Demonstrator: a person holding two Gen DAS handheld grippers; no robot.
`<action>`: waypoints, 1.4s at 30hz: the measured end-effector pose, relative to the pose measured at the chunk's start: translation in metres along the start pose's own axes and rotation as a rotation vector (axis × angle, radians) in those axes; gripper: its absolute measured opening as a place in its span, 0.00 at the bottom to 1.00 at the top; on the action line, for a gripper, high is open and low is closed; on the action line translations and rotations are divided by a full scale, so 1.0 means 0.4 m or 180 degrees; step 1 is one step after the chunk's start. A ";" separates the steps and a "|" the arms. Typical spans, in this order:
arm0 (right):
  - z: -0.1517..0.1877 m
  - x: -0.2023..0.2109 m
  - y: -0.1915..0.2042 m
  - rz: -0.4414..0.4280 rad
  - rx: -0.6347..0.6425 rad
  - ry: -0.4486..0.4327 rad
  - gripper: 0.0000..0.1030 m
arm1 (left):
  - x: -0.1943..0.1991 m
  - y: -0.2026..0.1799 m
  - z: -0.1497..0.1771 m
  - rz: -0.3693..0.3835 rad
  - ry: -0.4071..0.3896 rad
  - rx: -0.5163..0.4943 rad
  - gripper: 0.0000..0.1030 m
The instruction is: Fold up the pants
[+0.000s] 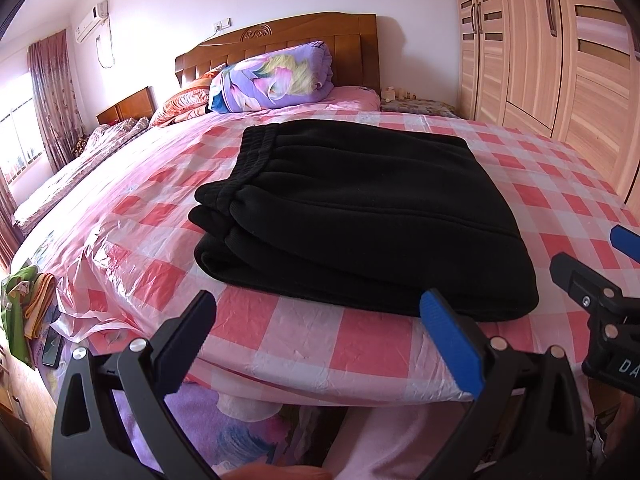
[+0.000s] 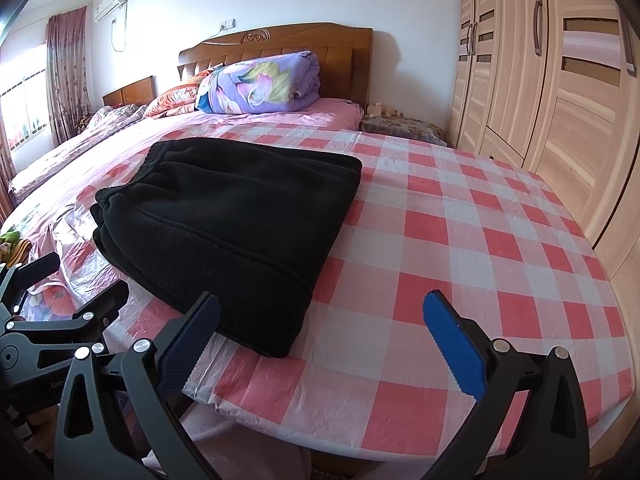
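- Nearest, the left gripper [image 1: 320, 316] and right gripper [image 2: 322, 316] are held with jaws apart; nothing is gripped.
- Just beyond, the black pants [image 1: 360, 216] are seen stacked in layers on the checked cover [image 2: 460, 248] near the bed's front edge.
- Folding is judged essentially finished.
- The waistband [image 1: 252, 156] faces left; the bundle's long axis runs towards the headboard [image 1: 288, 44].

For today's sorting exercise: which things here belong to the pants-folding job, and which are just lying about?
Job:
black pants, folded
checked sheet under them
left gripper
right gripper

Lying about:
rolled quilt
wardrobe
curtain
air conditioner
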State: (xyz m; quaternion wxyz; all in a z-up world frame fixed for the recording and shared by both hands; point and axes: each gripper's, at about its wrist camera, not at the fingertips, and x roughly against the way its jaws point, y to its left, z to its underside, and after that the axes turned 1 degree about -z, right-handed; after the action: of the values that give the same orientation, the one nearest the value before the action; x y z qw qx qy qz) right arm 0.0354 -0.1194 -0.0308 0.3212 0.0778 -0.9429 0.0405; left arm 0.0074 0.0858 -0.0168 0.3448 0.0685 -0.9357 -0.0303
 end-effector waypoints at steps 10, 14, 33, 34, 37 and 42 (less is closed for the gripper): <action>0.005 -0.004 -0.002 -0.0023 -0.0005 0.0030 0.96 | -0.003 -0.001 0.005 0.0005 0.0013 0.0004 0.99; 0.004 -0.006 -0.003 -0.0026 -0.0010 0.0039 0.96 | -0.002 -0.001 0.006 0.0005 0.0017 0.0005 0.99; 0.011 -0.013 -0.002 -0.0049 -0.0027 0.0067 0.96 | -0.003 0.000 0.007 0.0008 0.0022 0.0015 0.99; 0.011 -0.012 -0.001 -0.0050 -0.0029 0.0066 0.96 | -0.003 -0.001 0.009 0.0011 0.0025 0.0021 0.99; 0.010 -0.012 -0.003 -0.0050 -0.0029 0.0064 0.96 | -0.006 -0.001 0.013 0.0018 0.0035 0.0044 0.99; 0.011 -0.013 -0.001 -0.0052 -0.0030 0.0072 0.96 | -0.005 0.000 0.014 0.0023 0.0039 0.0051 0.99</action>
State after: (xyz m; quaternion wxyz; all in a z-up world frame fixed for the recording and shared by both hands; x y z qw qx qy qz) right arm 0.0370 -0.1198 -0.0375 0.3326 0.0836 -0.9387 0.0344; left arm 0.0053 0.0861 -0.0223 0.3500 0.0681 -0.9340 -0.0211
